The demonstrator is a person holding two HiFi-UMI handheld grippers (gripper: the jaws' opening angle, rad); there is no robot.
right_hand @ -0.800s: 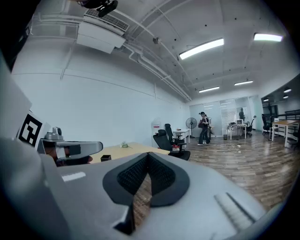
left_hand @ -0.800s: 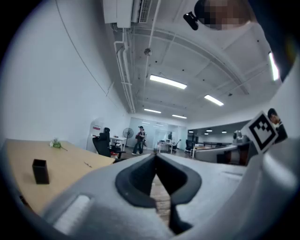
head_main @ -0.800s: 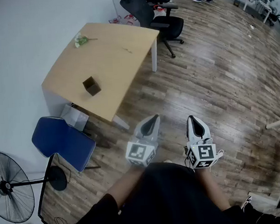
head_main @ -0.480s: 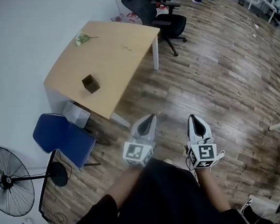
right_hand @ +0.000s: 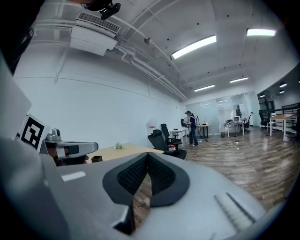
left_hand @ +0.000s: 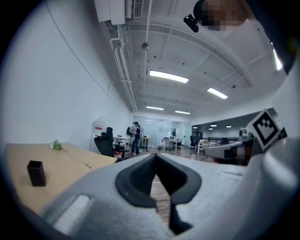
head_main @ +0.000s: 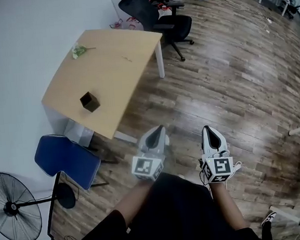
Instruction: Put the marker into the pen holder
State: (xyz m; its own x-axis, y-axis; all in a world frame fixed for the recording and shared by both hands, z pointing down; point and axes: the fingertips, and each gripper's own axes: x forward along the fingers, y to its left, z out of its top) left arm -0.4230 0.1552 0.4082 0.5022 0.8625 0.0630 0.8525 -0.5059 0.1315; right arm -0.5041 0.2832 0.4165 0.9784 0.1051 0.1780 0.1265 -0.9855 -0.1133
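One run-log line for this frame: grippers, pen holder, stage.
left gripper: shut, empty | right gripper: shut, empty | pen holder: upright on table | stage: both grippers over floor, short of table

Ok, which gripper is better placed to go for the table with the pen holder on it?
Left, probably. The left gripper is on the side of the table, where the pen holder stands; the right gripper is farther off. Both are shut, empty and well short of it.
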